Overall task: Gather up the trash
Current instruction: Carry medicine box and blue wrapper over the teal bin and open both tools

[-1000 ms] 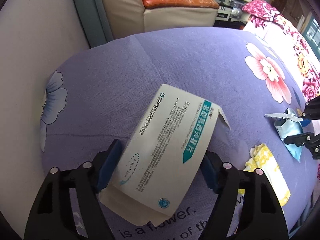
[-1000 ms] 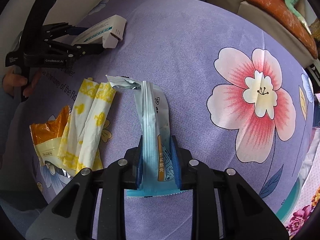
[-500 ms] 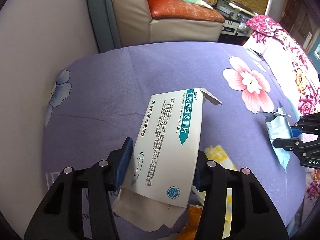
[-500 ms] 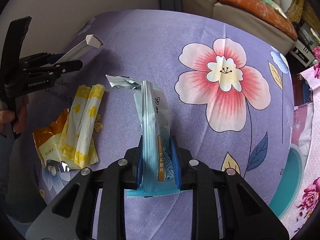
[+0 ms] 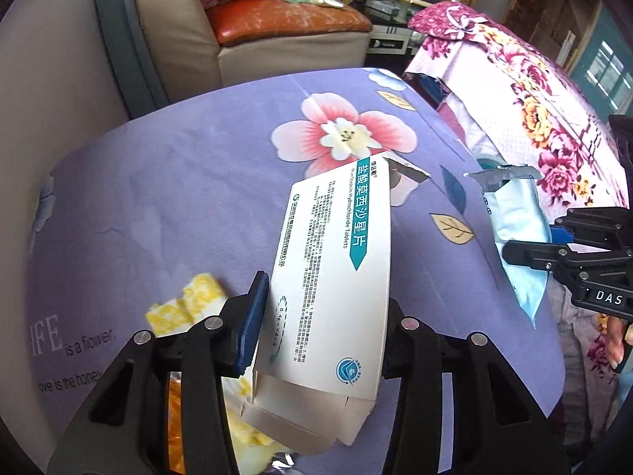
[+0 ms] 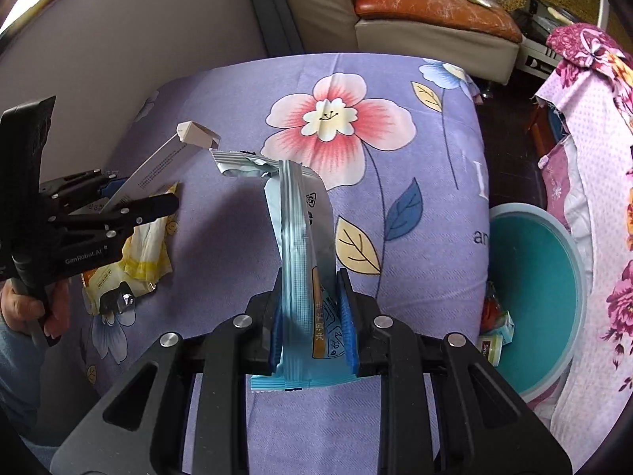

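My left gripper (image 5: 322, 312) is shut on a white medicine box (image 5: 336, 273) with teal lettering and holds it above the purple flowered table (image 5: 178, 182). The box also shows in the right wrist view (image 6: 158, 170). My right gripper (image 6: 312, 308) is shut on a light blue snack wrapper (image 6: 296, 237), lifted off the table; it also shows in the left wrist view (image 5: 514, 221). A yellow-and-white wrapper (image 6: 150, 249) and an orange packet (image 6: 99, 281) lie on the table under the left gripper.
A teal bin (image 6: 534, 289) stands on the floor right of the table, with small trash (image 6: 494, 332) at its edge. A sofa (image 6: 415, 12) stands behind the table. A pink flowered cloth (image 5: 514, 91) covers furniture on the right.
Both grippers have lifted higher and swung to the right with their items. The bin has come into the right wrist view.
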Demonstrator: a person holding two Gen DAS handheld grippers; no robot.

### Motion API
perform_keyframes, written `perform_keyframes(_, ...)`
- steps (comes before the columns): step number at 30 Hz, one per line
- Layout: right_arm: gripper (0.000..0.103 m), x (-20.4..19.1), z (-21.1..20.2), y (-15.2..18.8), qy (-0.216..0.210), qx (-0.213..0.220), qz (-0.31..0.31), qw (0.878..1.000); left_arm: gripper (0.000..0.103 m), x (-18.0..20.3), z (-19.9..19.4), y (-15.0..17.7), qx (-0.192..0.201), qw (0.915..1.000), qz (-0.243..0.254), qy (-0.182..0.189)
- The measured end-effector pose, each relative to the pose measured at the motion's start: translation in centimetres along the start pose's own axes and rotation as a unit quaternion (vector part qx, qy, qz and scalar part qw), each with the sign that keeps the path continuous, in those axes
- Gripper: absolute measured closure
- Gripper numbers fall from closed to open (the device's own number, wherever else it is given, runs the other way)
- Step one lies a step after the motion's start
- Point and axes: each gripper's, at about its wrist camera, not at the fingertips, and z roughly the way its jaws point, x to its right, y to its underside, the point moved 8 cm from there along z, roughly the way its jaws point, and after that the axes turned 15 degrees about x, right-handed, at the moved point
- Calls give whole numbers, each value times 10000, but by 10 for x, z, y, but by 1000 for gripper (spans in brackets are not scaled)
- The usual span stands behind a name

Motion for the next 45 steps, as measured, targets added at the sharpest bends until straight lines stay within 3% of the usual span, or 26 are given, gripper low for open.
perform_keyframes(13,80,84,-51,19,406,456,722,9955,57,130,23,-12,-72,9977,424,529)
perform_keyframes(26,80,170,-94,23,962,971,1336,9816,57,226,59,-25,-223,9918,793,979)
perform_keyframes(35,80,215,-101,28,1221,1002,1582,9747,57,272,87,-31,-351,9869,1032,1193)
perform_keyframes(45,80,235,-97,28,1360,954,1671,9718,54,294,102,-38,-332,9854,1110,1250)
